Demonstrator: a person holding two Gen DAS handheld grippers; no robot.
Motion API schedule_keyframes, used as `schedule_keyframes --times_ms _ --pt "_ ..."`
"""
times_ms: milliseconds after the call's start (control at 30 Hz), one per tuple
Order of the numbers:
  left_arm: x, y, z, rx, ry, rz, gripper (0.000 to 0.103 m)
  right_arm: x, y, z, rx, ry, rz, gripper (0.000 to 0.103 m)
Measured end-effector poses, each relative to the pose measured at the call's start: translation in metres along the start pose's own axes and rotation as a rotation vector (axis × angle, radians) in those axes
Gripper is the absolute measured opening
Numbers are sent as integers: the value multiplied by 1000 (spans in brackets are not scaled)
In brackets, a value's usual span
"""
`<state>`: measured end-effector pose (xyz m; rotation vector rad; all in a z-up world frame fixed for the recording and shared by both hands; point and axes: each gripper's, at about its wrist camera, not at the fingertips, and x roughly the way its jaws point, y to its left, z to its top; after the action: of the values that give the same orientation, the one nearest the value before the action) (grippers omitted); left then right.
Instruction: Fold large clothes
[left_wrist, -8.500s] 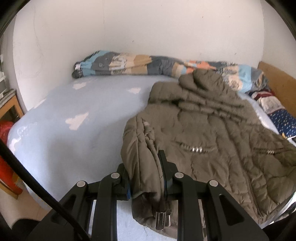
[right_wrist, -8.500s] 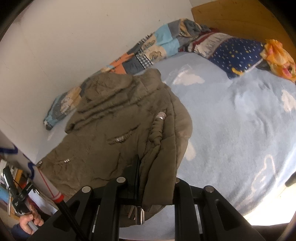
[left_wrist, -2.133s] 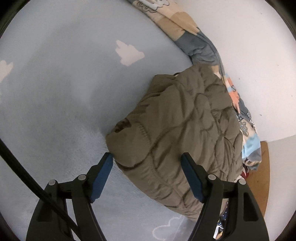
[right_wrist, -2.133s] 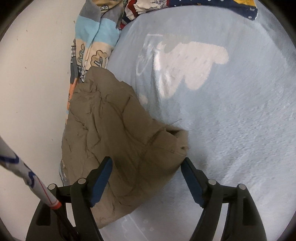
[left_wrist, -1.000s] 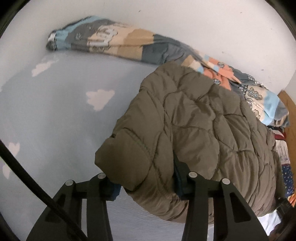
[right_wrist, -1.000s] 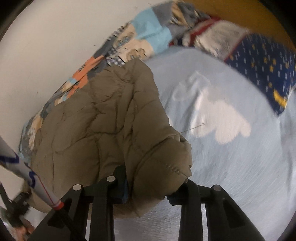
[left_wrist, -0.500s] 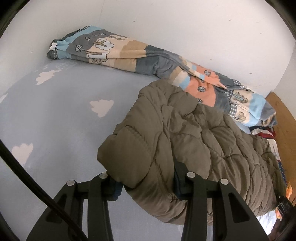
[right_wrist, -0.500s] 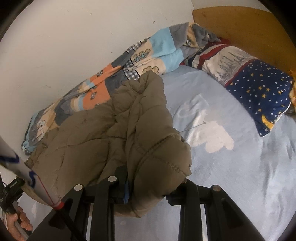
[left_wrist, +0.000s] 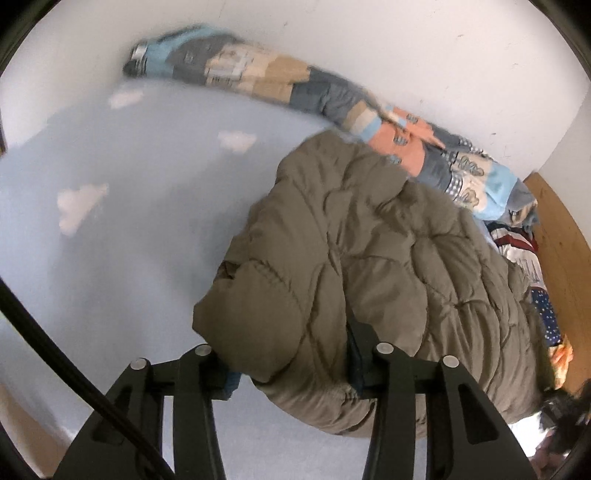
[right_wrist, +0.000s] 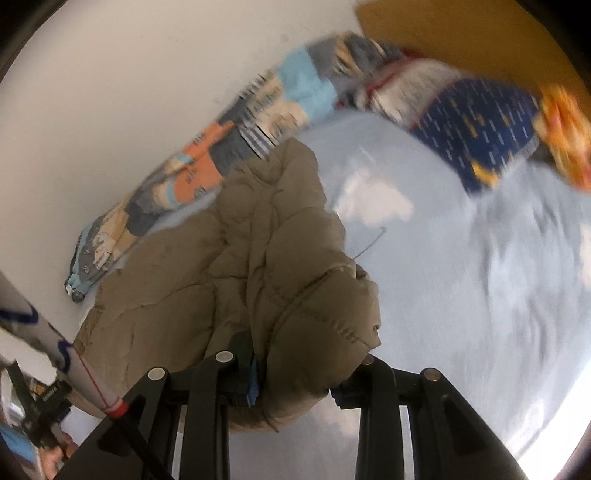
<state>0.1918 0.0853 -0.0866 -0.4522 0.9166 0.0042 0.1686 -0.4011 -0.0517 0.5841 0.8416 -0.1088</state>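
An olive quilted jacket (left_wrist: 388, 266) lies on a bed (left_wrist: 129, 229) that has a light blue sheet with white cloud shapes. The jacket is bunched up near the wall side of the bed, and its far edge touches a long patchwork blanket (left_wrist: 280, 85) that is rolled along the wall.

The left gripper (left_wrist: 291, 373) has a thick padded corner of the jacket between its two black fingers. Its jaws are opening a little at this moment, but the pads press on the cloth on both sides (the fabric bulges out over them). The right gripper (right_wrist: 295, 384) is clamped on another padded corner of the jacket (right_wrist: 273, 266), and the cloth hangs down between its fingers; a blue pad shows at the left finger.

In the right wrist view, a dark blue pillow (right_wrist: 480, 129) with small yellow marks lies at the head end of the bed, beside a wooden headboard (right_wrist: 461, 40), and something orange (right_wrist: 565, 125) lies just beside the pillow; it is too blurred to tell what it is. At the lower left corner of that view, part of a hand (right_wrist: 55, 458) is visible.
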Motion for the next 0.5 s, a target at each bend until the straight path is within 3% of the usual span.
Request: schedule_keyframes --times_ms 100,167,300,500 --pt "16 25 -6 -103 85 -64 52 27 -32 -17 117 116 14 33" --pt "21 49 -9 -220 140 -138 56 43 -56 -24 213 190 52 40" --pt "16 90 -14 -434 185 -299 58 31 -86 -28 384 220 164 54" --pt "-12 110 -13 -504 104 -283 58 -1 -115 -45 540 197 196 57"
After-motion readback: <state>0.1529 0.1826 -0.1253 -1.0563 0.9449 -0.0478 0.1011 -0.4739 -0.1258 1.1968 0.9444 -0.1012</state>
